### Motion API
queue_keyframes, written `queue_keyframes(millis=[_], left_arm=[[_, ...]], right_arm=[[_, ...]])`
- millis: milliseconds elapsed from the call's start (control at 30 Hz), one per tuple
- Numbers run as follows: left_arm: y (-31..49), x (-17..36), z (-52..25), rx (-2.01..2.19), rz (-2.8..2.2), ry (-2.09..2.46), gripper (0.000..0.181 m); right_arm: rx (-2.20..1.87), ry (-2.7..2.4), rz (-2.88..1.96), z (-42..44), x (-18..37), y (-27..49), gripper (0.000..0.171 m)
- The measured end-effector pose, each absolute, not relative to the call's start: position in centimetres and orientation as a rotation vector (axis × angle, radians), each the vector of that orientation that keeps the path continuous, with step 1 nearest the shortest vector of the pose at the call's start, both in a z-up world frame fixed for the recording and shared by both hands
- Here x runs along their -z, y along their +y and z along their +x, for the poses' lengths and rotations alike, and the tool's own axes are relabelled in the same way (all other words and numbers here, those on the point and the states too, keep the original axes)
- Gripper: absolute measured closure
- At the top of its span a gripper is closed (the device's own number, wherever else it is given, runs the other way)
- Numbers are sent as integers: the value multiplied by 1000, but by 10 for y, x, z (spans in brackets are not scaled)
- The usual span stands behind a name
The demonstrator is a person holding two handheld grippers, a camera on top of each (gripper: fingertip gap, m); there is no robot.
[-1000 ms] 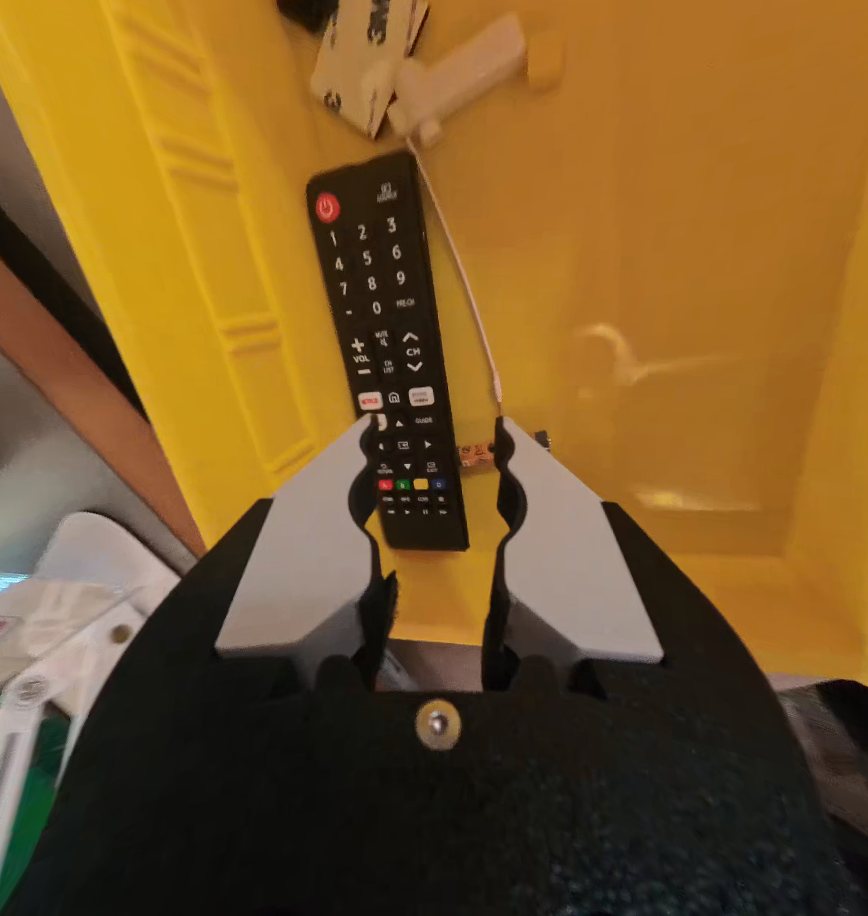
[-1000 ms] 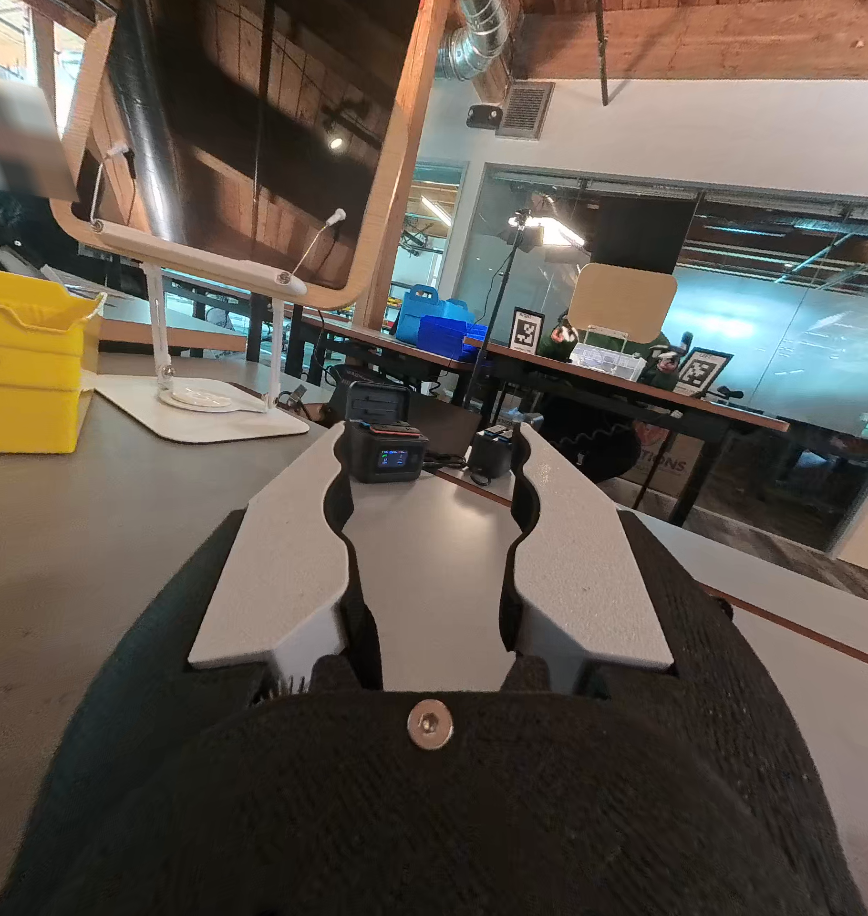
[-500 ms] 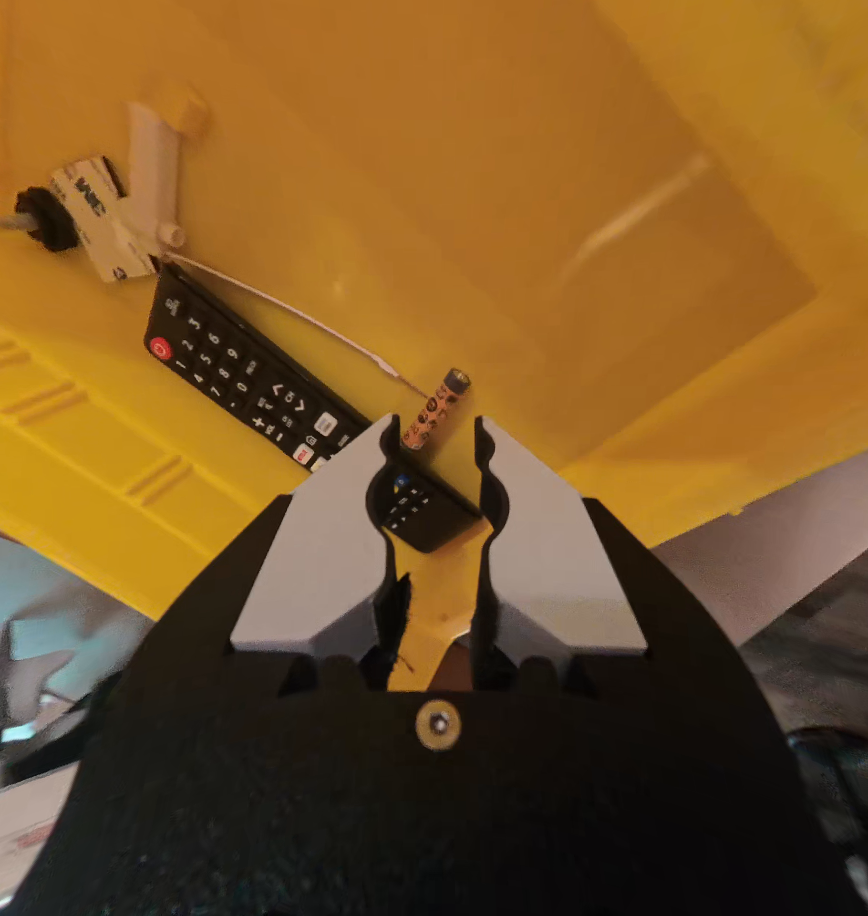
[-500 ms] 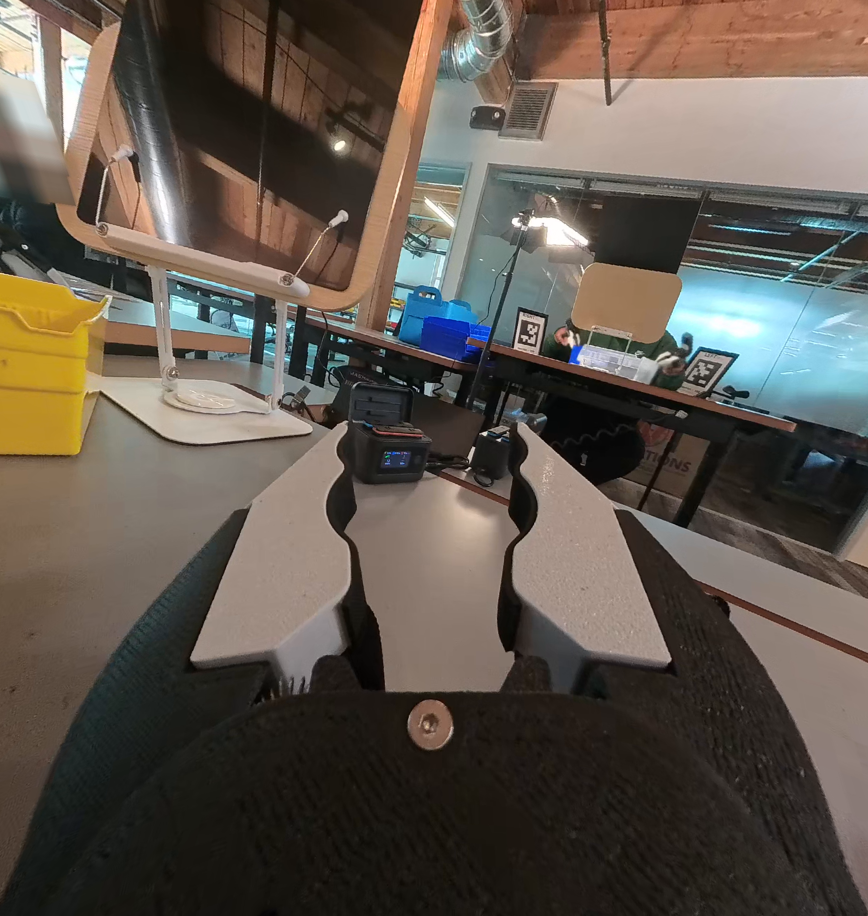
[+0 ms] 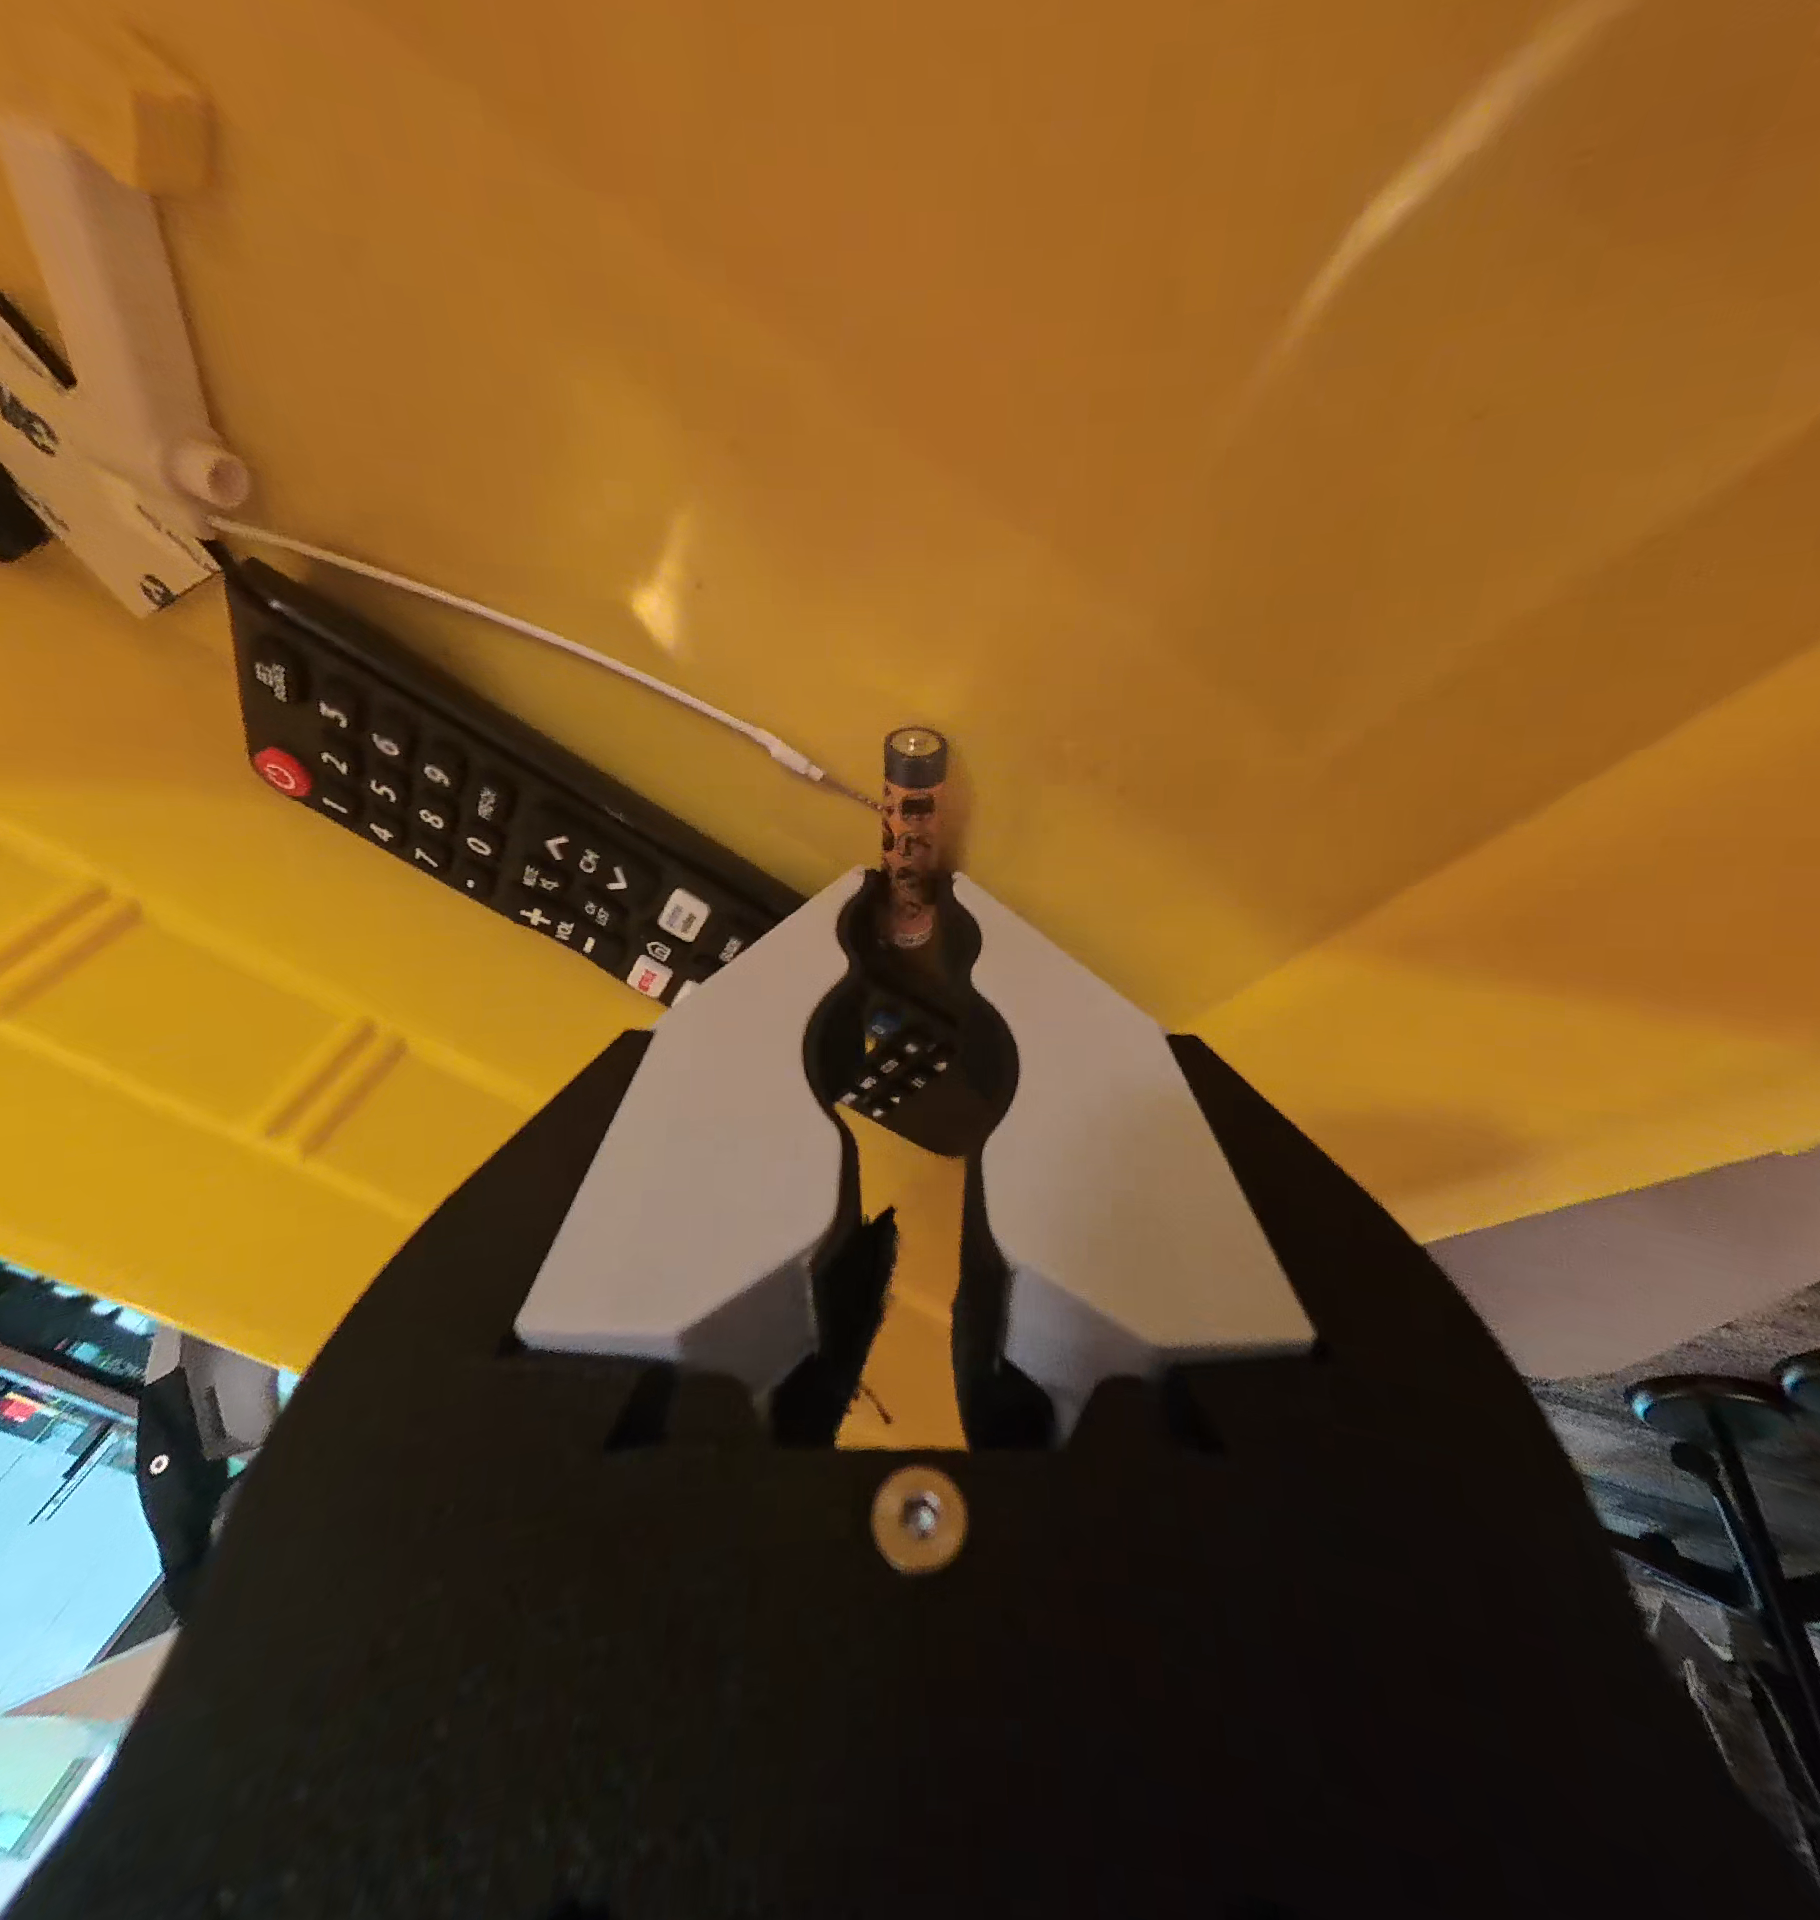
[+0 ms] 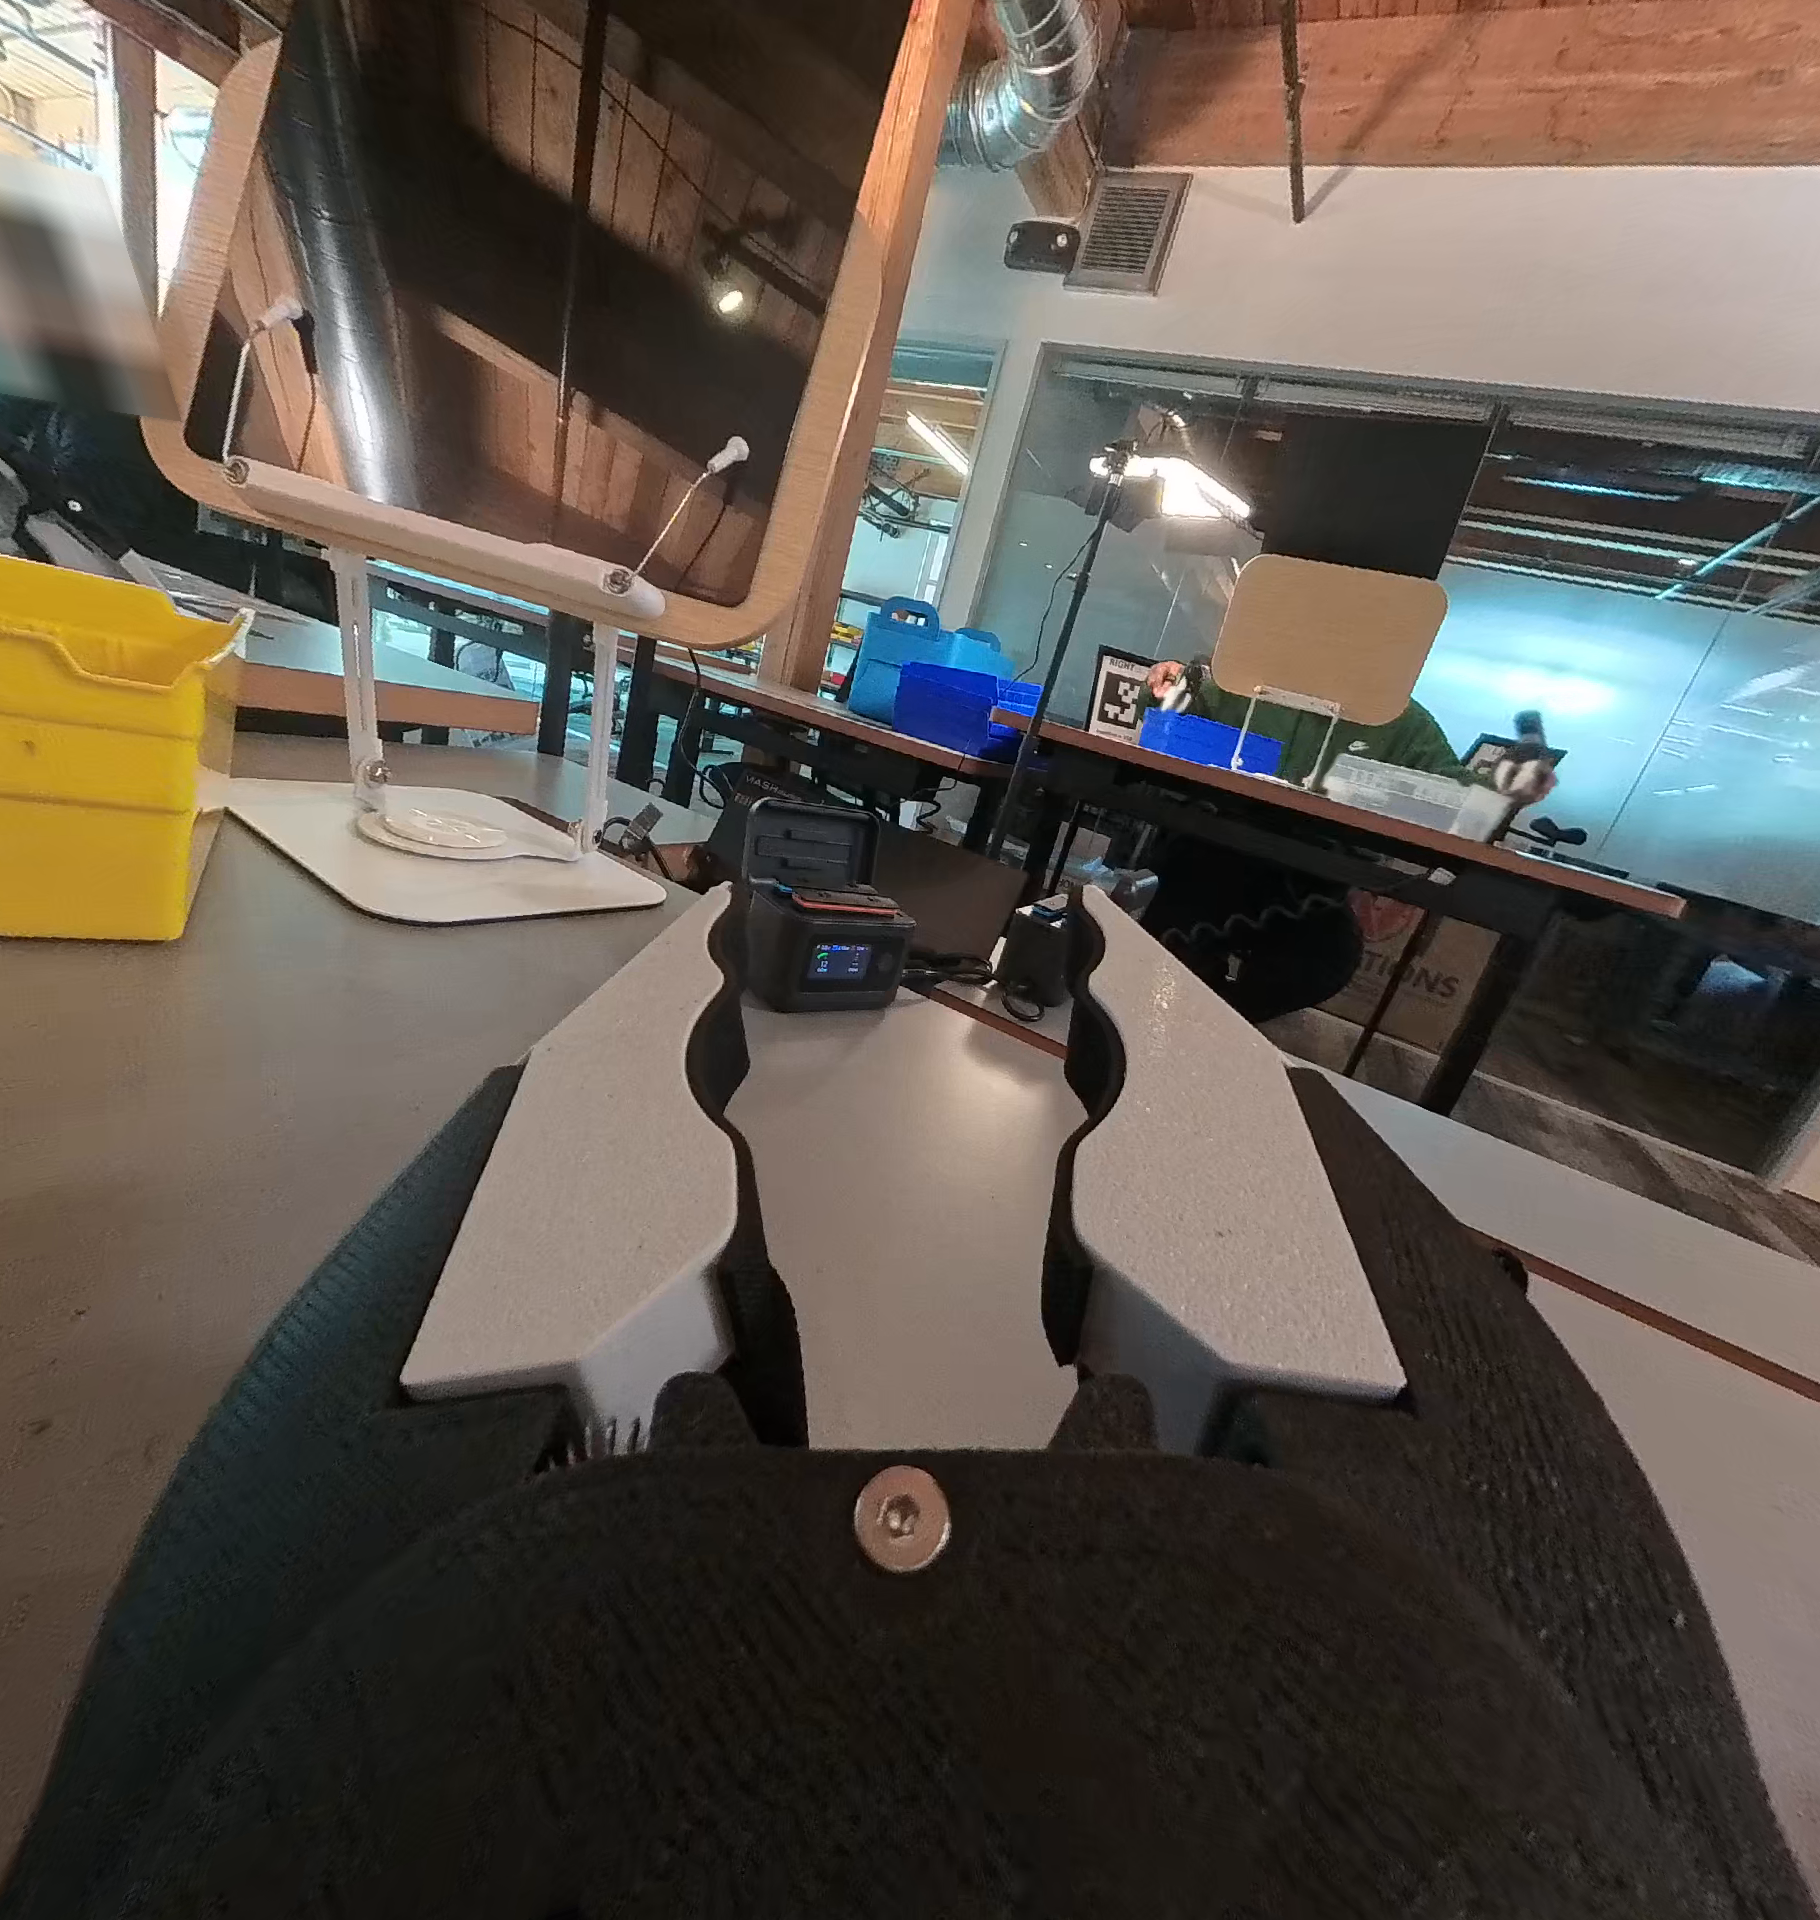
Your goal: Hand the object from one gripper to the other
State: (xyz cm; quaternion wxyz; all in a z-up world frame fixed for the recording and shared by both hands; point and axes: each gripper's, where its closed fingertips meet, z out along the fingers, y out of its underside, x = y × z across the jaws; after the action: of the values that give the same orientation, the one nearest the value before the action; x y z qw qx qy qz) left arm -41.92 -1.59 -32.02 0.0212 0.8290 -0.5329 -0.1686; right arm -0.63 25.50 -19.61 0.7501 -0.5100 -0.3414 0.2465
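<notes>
Battery (image 5: 912, 821), a slim patterned cell with a dark cap and metal end, sits pinched at the very tips of the left tool (image 5: 911, 883), its near end between the narrowed jaws and most of its length sticking out toward twelve o'clock over the floor of the yellow bin (image 5: 1145, 416). It looks light, rigid and smooth-skinned, so it should not bend or break, but a round, slick body held only at one end could pivot or slide out under a sideways nudge. The free capped end is probably the best place for the second grip, squarely across the cylinder and clear of the holding tips. At ten o'clock from the battery a black remote control (image 5: 490, 800) lies in the bin, with a thin white cable (image 5: 532, 629) running toward a white connector block (image 5: 106, 312). The right tool (image 6: 906, 925) stands wide and empty, low above the grey surface (image 6: 210, 1091), facing a small black charger case (image 6: 823, 935).
</notes>
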Motion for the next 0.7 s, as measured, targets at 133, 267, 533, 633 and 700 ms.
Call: queue_keyframes(millis=[133,267,533,633,700], left_arm=[[-17,319,-419,552,2614,-1590,174],[11,280,-415,695,2899,-1472,173],[113,122,-244,169,3970,-1626,173],[137,116,-160,-601,4102,-1707,173],[164,130,-134,-541,4244,-1616,173]], right_arm=[[-537,-743,-1114,-6,196,255,112],[-533,-744,-1114,-6,196,255,112],[-568,-795,-1083,-15,196,246,112],[-579,-826,-1061,-18,196,237,112],[-603,-861,-1031,-20,195,226,113]])
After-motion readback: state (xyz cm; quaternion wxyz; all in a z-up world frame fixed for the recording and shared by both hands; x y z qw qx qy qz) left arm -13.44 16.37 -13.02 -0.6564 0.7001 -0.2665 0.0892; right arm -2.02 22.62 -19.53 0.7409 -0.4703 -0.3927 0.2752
